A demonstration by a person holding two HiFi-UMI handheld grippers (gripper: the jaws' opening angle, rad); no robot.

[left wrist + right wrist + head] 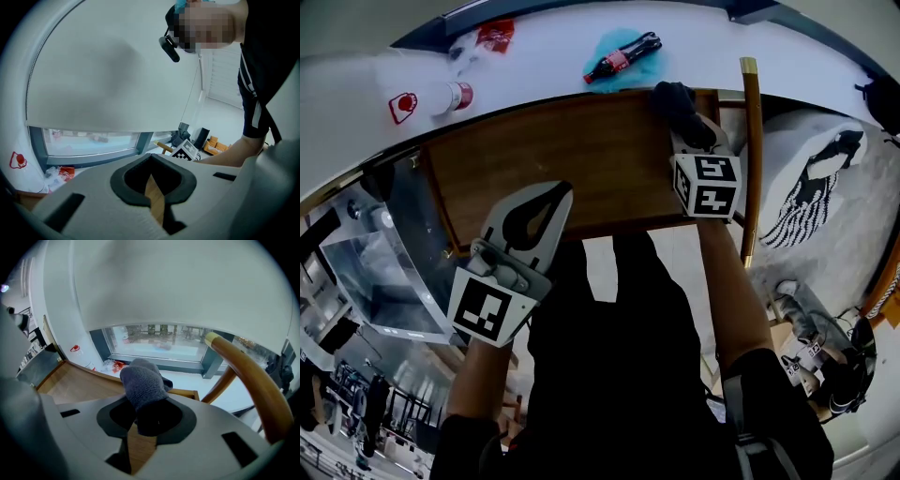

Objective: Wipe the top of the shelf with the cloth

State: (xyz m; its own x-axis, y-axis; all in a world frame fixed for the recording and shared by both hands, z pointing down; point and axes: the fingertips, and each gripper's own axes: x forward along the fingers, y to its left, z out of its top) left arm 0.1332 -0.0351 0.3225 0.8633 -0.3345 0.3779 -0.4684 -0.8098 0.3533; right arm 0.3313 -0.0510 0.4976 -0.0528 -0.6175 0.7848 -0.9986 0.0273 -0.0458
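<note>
The right gripper [690,129] is found clenched on the grey cloth [142,379], which is bunched into a wad standing out beyond the jaws. In the head view the wad is placed at the far right corner of the wooden shelf top [562,159], close to its back edge. The left gripper [558,195] is held over the near edge of the shelf with its jaws closed together and nothing gripped between them. Three risks are judged to follow. Since only a small wad is presented to the wood, strips of the surface could be missed unless strokes are overlapped. The upright wooden rail [750,150] stands just beside the right gripper and could be struck on an outward stroke. A stroke carried past the back edge could reach the sill, where a cola bottle [622,56] lies and could be knocked.
</note>
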